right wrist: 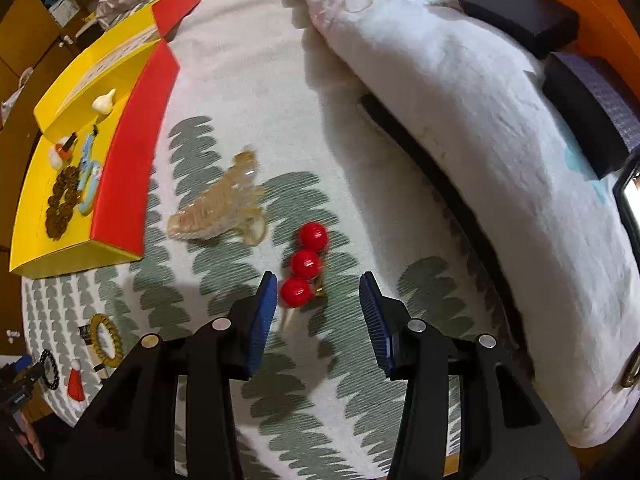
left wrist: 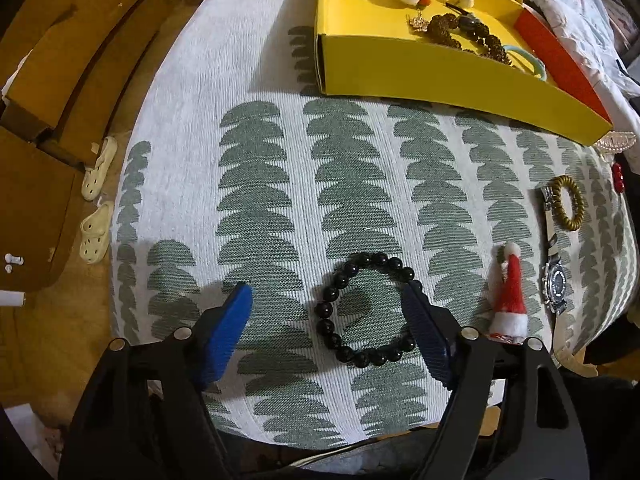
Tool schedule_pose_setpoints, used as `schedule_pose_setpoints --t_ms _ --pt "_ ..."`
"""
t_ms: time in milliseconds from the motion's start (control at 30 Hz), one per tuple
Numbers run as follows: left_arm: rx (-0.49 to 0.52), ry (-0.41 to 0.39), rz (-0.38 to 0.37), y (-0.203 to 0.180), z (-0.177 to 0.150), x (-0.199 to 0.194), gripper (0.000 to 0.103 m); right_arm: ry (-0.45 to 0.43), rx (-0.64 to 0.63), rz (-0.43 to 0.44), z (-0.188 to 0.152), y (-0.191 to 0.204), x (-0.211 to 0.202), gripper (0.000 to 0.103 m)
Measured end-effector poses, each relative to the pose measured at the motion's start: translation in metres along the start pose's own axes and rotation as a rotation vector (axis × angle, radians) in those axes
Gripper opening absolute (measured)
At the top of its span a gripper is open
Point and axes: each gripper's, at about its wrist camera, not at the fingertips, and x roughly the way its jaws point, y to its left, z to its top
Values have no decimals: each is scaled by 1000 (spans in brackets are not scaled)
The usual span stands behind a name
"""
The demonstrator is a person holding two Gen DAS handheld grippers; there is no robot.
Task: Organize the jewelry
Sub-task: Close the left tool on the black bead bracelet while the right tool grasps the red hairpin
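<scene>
Right now, in the left wrist view, the left gripper (left wrist: 328,308) hangs low over the bed with its blue fingers (left wrist: 230,334) spread wide and nothing held; the black bead bracelet (left wrist: 366,310) lies flat on the leaf-patterned bedspread (left wrist: 260,152), its far edge touching the right finger. It looks smooth, rounded and likely strung on elastic, so I'd guess it slips easily and is best pinched across one side of the loop. Beside it sit a small Santa hat (left wrist: 510,296), a wristwatch (left wrist: 554,280) and a gold coil hair tie (left wrist: 570,202); the yellow box (left wrist: 420,66) beyond already holds brown beads and trinkets. From the right wrist view, the right gripper (right wrist: 318,312) is likewise released and empty, its fingers flanking the nearest of three red ball beads (right wrist: 306,264), which seem hard and glossy on a thin pin. A clear hair claw (right wrist: 222,204) lies near. A rumpled white quilt (right wrist: 460,92) borders the soft, yielding spread.
</scene>
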Motion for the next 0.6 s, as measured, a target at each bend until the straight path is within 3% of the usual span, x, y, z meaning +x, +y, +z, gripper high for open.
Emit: schedule_pose_setpoints --t_ms 300,600 --pt "-6 36 -16 -6 -1 6 71 37 -12 28 7 3 17 44" --pt "-26 57 -16 -3 3 15 65 91 -22 0 13 12 40 44"
